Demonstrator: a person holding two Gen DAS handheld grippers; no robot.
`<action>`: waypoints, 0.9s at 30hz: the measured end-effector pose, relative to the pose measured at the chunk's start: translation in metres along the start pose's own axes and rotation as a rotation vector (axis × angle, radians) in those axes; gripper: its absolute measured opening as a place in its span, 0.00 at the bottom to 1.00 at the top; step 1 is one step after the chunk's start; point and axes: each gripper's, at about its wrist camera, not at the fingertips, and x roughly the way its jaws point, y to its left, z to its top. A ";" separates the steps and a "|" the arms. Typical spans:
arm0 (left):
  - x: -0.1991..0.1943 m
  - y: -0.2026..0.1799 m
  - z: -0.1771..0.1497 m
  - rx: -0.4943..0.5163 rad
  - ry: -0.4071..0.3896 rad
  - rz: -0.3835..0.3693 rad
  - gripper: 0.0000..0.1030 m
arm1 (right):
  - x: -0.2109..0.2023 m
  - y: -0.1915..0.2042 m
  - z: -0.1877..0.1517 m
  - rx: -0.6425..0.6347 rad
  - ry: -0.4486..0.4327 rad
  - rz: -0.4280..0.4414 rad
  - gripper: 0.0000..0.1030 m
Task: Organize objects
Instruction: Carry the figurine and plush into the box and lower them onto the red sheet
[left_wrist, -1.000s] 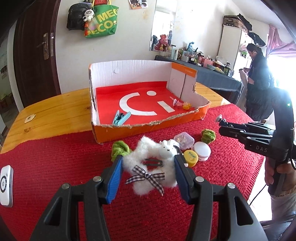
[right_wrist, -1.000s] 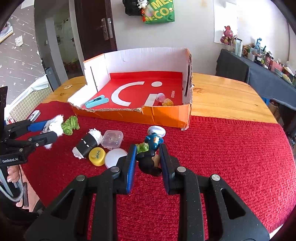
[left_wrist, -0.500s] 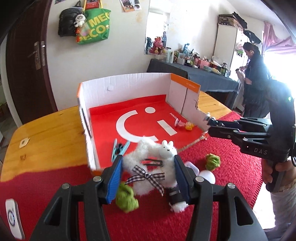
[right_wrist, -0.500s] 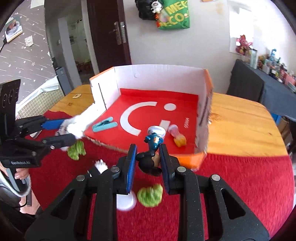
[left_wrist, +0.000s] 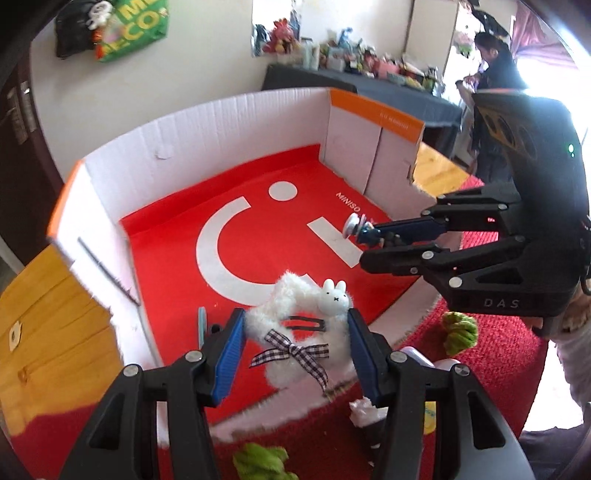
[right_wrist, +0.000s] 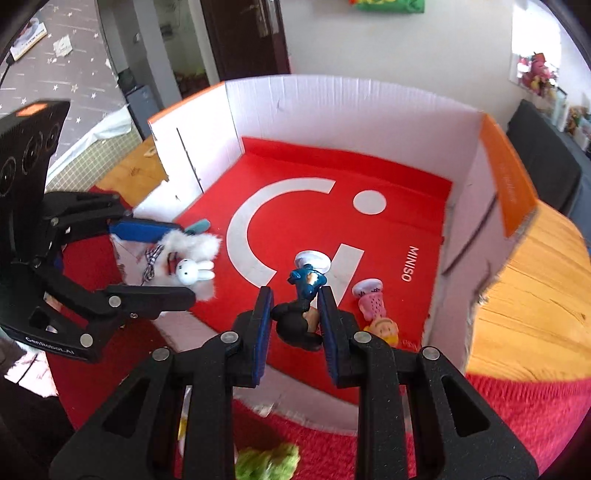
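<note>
Left tongs (left_wrist: 295, 343) clamp a fluffy scrunchie (left_wrist: 303, 332); right tongs (right_wrist: 295, 317) pinch a small figurine (right_wrist: 301, 310). Both have moved from the red cloth to over the box (left_wrist: 221, 122).

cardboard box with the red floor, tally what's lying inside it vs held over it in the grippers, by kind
Lying in the white-walled cardboard box:
pink and yellow toy figure: 1
teal plastic clip: 1
Held over it:
fluffy white bunny scrunchie, left gripper: 1
blue and black toy figure, right gripper: 1
Total: 4
</note>
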 end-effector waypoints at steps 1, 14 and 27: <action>0.003 0.001 0.002 0.008 0.011 0.000 0.54 | 0.004 -0.001 0.001 -0.004 0.014 0.008 0.23; 0.034 0.004 0.009 0.052 0.119 -0.039 0.54 | 0.022 0.000 0.002 -0.045 0.090 0.061 0.23; 0.038 0.007 0.008 0.043 0.109 -0.044 0.55 | 0.022 -0.001 -0.004 -0.042 0.101 0.056 0.23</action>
